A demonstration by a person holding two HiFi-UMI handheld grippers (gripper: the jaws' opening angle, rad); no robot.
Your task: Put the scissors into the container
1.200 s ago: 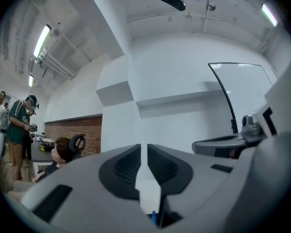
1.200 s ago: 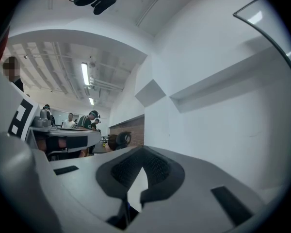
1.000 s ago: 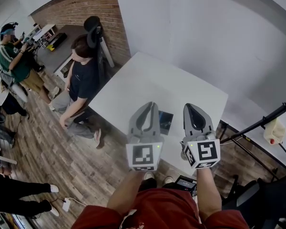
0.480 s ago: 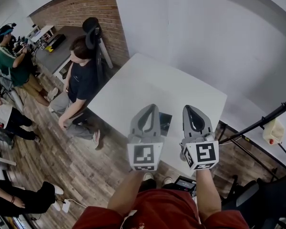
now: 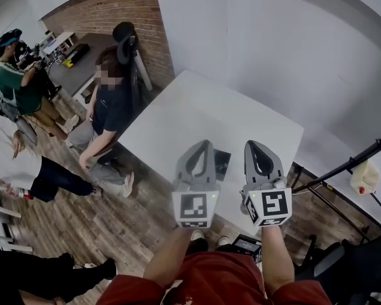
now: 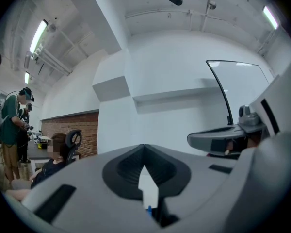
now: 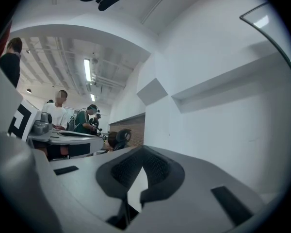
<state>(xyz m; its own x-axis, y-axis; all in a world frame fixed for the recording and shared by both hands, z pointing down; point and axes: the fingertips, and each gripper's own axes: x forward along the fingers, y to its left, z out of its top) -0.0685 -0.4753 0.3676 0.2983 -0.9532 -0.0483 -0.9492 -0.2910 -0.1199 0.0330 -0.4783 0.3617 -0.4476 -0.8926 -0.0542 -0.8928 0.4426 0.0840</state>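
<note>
Snapping shut on nothing, my left claw (image 5: 206, 143) joins my shut, empty right claw (image 5: 253, 144) over the table (image 5: 197, 110); scissors unseen, a dark thing (image 5: 222, 161), maybe the container, at the left claw's three o'clock.

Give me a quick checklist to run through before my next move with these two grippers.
1. Jaws of the left gripper open for a grasp: not ok, they are together and hold nothing.
2. Jaws of the right gripper open: not ok, together, holding nothing.
3. The scissors located: cannot tell; only a dark flat object shows on the table between the grippers.
4. The container located: cannot tell.
5. The seated person apart from both grippers: ok.
</note>
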